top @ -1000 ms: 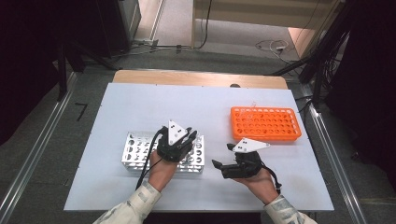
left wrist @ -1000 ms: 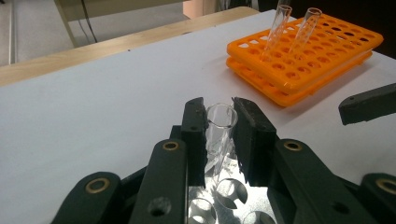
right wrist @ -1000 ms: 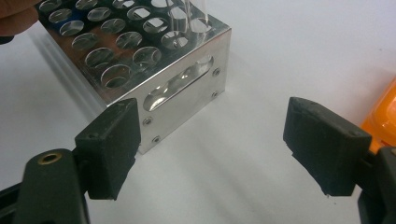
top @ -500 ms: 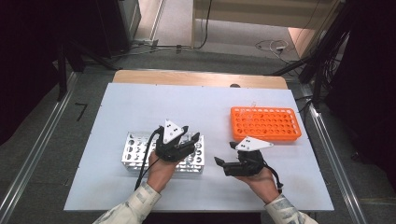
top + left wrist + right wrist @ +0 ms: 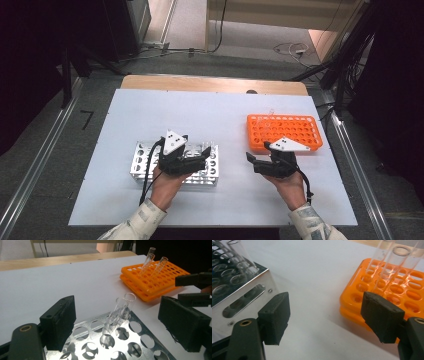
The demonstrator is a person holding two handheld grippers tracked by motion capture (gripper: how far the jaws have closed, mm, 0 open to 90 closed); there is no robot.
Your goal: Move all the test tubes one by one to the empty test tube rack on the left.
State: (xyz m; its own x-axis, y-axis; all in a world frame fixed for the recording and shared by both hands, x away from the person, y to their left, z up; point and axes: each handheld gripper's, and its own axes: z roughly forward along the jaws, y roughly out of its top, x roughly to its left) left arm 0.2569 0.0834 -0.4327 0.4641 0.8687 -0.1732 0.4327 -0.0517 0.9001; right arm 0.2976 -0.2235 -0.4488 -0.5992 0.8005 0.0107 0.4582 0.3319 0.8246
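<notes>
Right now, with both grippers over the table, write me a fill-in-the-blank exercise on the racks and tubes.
1. The rack by the right gripper is coloured ____.
2. The left gripper hovers over the ____ rack with its jaws open.
3. The number of glass tubes standing in the plastic rack is ____.
4. The jaws of the right gripper are ____, with nothing between them.

Missing words: orange; metal; three; open
</notes>
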